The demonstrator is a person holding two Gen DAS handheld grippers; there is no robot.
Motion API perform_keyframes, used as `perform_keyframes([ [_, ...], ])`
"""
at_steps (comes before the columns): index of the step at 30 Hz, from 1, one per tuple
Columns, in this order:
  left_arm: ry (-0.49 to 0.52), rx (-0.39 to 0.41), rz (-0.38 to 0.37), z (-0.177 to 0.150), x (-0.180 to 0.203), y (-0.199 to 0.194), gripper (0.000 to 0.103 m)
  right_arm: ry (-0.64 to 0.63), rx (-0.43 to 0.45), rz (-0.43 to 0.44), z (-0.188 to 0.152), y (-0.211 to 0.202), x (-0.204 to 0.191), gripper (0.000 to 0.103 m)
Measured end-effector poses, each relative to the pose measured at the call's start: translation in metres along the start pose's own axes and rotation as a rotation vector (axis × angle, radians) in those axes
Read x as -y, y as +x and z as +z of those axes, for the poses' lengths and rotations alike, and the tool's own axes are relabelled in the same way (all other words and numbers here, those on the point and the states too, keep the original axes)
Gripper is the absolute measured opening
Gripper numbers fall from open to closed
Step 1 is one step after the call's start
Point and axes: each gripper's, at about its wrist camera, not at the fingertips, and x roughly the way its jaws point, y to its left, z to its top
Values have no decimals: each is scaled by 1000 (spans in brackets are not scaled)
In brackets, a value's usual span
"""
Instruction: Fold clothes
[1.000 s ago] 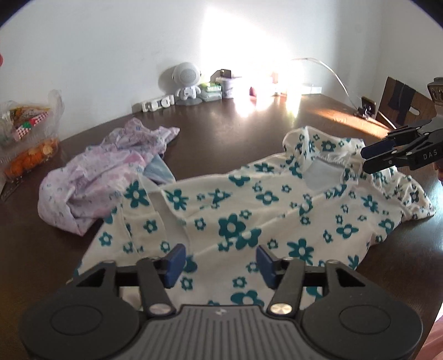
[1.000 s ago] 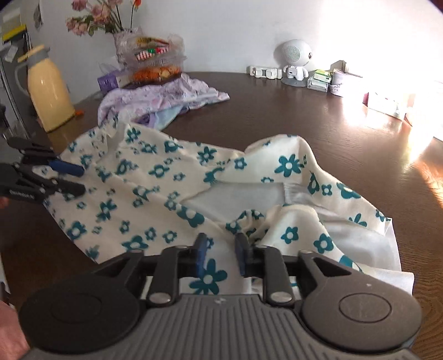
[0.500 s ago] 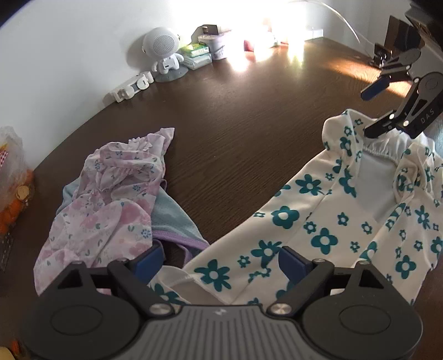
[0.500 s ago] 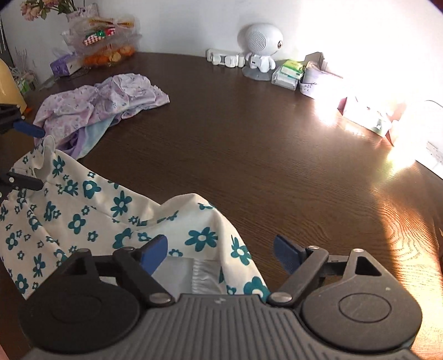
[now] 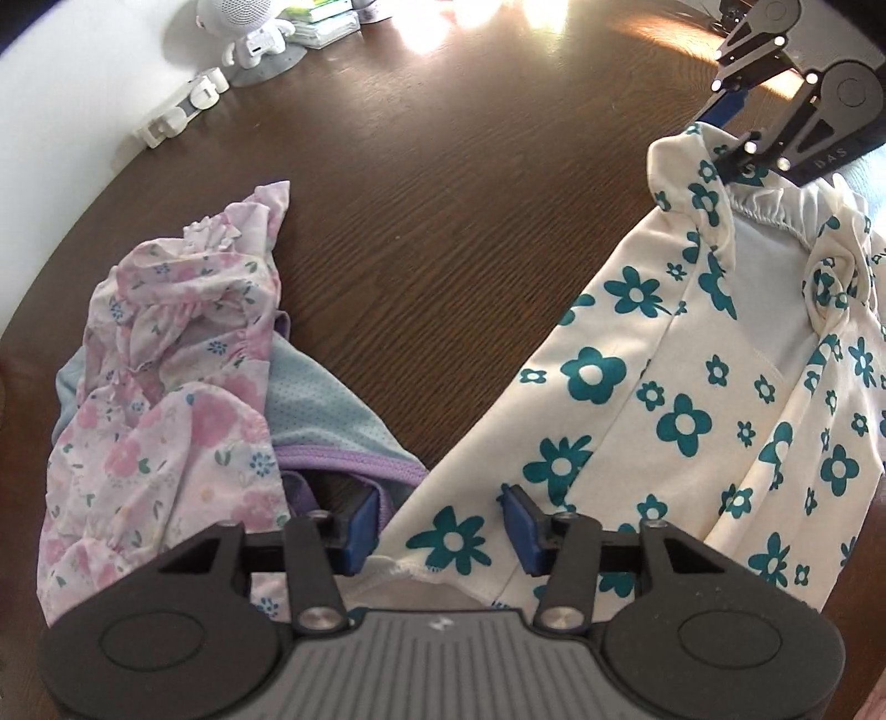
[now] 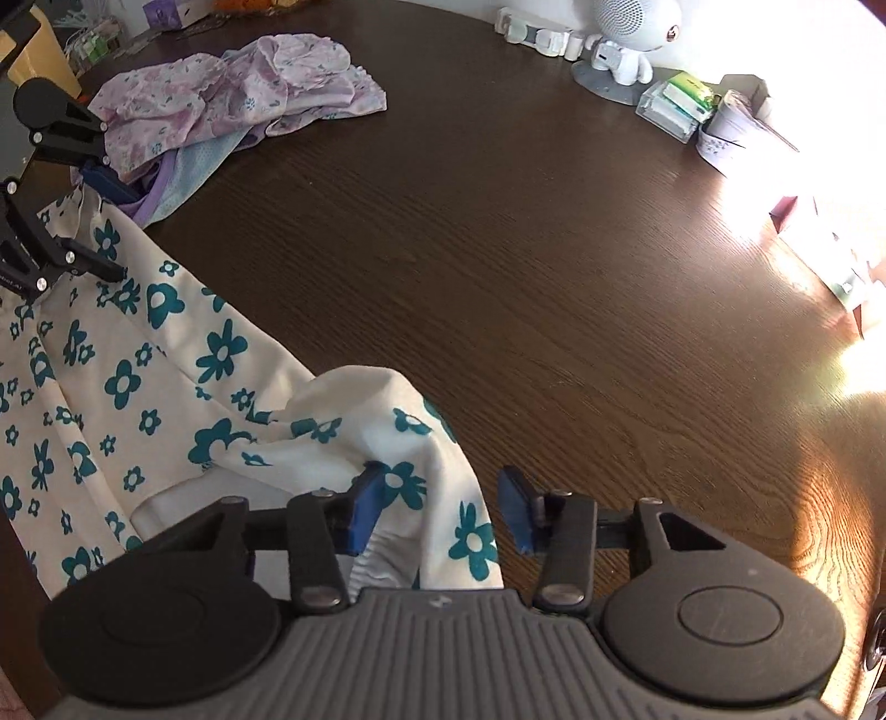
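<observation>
- A dark brown wood-grain tabletop (image 5: pixel 443 183) fills both wrist views, sunlit at its far side, with a small white round-headed robot figurine (image 6: pixel 626 33) and some small boxes by the white wall.
- The cream garment printed with teal flowers (image 5: pixel 681 399) lies stretched across the near part of the tabletop, one end at each gripper.
- Left gripper (image 5: pixel 443 526): its blue fingers (image 5: pixel 362 523) are partly apart and closing, with the garment's gathered hem edge between them; the pads do not yet look pressed onto the cloth.
- Right gripper (image 6: pixel 443 509): its fingers (image 6: pixel 368 507) are likewise partly apart and closing. A raised fold of the flowered cloth sits between them, lying against the left pad, while a gap shows at the right pad.
- Handling, as I judge it: the fabric looks thin, light and limp, so it will sag and bunch between the two holds. It is not fragile but may slip from a shallow pinch.
- The elastic-gathered edges and seams seem the best places to hold, being thicker.
- A crumpled pink-and-lilac floral garment over a pale blue mesh cloth (image 5: pixel 166 376) lies just beside the left end; the left fingers should avoid catching its purple trim.
</observation>
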Motion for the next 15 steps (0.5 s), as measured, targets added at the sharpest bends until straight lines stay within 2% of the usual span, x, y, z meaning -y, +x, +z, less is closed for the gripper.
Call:
perform_keyframes([
  [1,7,6,3,0,2,-1,21,-4,-2,0,1,1,-1,29],
  [2,15,12,7,-1,4,-2,11,-6,-2,1,2,1,-2,25],
  [3,20,18,22,-1,6,-2,7,-7,0,-4,3,1,-3,18],
  [7,20,64,69,-6,13,-14,6,-8,23,-20,-1,-3,-8,5],
  [11,14,153,141,-20,23,-38,6,-18,113,-53,-12,-27,-14,4],
  [15,12,177,155,-29,32,-47,6,-31,185,-92,-28,-50,-23,3],
])
